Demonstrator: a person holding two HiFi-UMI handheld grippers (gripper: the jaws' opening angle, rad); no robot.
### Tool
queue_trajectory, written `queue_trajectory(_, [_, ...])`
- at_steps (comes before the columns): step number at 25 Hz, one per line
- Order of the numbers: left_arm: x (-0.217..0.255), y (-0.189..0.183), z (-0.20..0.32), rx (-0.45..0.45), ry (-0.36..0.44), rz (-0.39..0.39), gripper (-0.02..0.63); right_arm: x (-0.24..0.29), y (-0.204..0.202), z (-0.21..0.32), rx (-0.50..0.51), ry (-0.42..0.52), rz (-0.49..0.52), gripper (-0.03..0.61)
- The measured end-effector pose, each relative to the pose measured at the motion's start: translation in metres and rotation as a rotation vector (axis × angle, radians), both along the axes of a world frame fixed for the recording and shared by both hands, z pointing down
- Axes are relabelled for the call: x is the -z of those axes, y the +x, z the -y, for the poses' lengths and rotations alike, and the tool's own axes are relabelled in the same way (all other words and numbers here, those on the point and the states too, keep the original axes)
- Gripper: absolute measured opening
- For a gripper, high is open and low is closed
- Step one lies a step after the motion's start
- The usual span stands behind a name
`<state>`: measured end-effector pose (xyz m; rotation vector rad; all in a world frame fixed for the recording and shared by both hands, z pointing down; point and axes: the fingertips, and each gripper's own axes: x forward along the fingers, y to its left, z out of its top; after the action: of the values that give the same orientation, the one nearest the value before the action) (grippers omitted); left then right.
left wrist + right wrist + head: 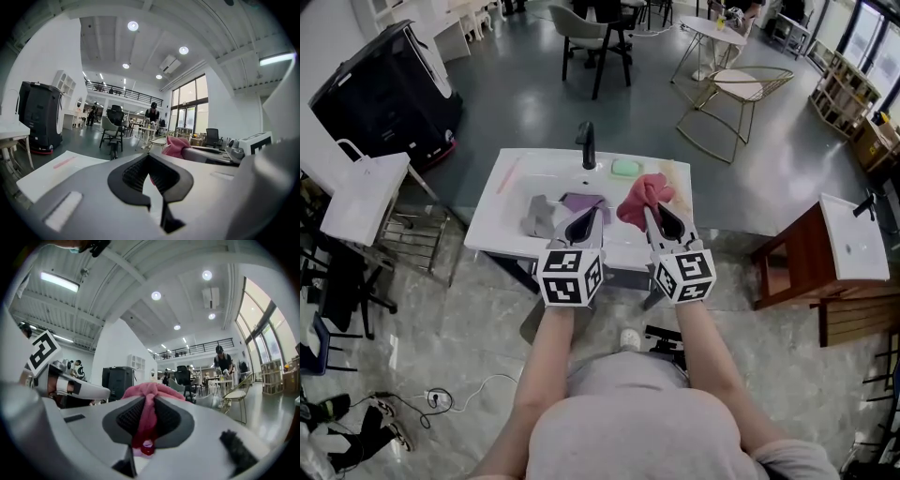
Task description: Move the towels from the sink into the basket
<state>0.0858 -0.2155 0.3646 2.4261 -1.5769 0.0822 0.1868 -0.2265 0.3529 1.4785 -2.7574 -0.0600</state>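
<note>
In the head view the right gripper (659,217) holds a pink towel (642,197) up above the white sink (511,187), its fingers pinching a fold, while 2 more towels, a grey towel (539,216) and a purple towel (584,201), lie in the bowl. The left gripper (582,221) hovers over them. A wire rack (417,234) stands left of the sink; whether it is the basket I cannot tell. In the left gripper view the fingertips are drawn together on nothing, with the sink's white showing through the hollow behind them and the pink towel to the right. In the right gripper view pink cloth is clamped between the pads and bulges over the tips. The step looks like the lift-out of towel 1 of 3. Next comes the carry, keeping the pinch firm until the towel is over the basket.
</note>
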Motion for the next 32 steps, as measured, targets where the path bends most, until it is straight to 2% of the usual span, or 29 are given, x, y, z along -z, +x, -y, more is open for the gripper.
queue_trajectory(12, [0.011,-0.046,-0.016,0.051,0.018,-0.027,0.003,0.016,-0.055,-0.020,0.077,0.044,-0.043,0.063])
queue_trajectory(17, [0.016,-0.067,-0.029,0.061,0.060,0.051,0.003,0.022,-0.087,-0.031,0.122,0.067,-0.043,0.063])
queue_trajectory(26, [0.028,-0.140,-0.048,0.173,0.083,0.056,0.003,0.026,-0.157,-0.053,0.238,0.076,-0.045,0.063])
queue_trajectory(32, [0.023,-0.182,-0.066,0.229,0.065,0.061,0.003,0.025,-0.200,-0.070,0.301,0.072,-0.050,0.063])
